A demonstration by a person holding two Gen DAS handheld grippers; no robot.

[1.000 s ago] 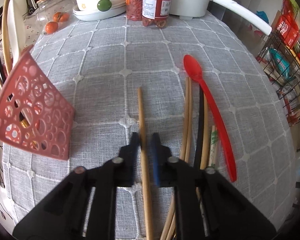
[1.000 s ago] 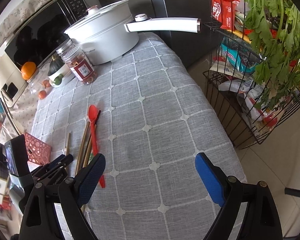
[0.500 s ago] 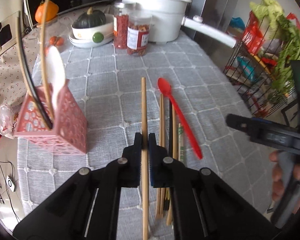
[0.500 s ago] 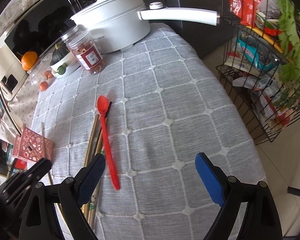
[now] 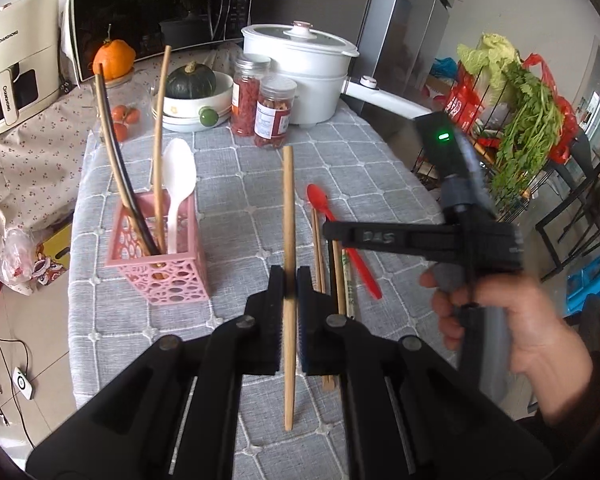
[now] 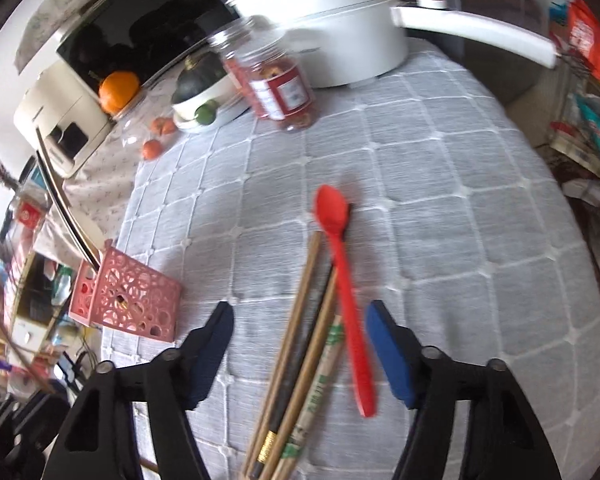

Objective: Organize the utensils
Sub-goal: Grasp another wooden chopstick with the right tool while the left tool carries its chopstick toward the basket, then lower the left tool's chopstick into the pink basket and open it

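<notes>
**Trainee:** What is on my screens, biggest first?

**Operator:** The table [image 5: 236, 184], under a grey checked cloth, fills both views. At its far end I see a white pot [image 5: 300, 76] with a long handle, then two jars [image 5: 274, 118] of red food and a bowl [image 5: 192, 110] with a dark green squash. The pink holder [image 5: 160, 256] stands upright at the left of the cloth. It holds a white spoon [image 5: 178, 188], a dark stick and a tan stick, all leaning out of its top.

**Trainee:** And the loose pieces?

**Operator:** A bundle of chopsticks [image 6: 300, 360] lies flat on the cloth, right of the holder, with a red spoon [image 6: 346, 280] touching its right side, bowl end towards the pot.

**Trainee:** Your left gripper?

**Operator:** My left gripper [image 5: 290, 280] is clenched on one wooden chopstick [image 5: 288, 216]. The stick runs between the jaws, sticking out past the tips and back behind them, lifted clear of the cloth.

**Trainee:** Your right gripper?

**Operator:** My right gripper [image 6: 300, 320] hangs over the bundle and the red spoon's handle, pointing down at them. Its jaws have just been closing, yet stand released, one on each side, pressing on nothing. In the left view a hand [image 5: 512, 320] holds its grip.
</notes>
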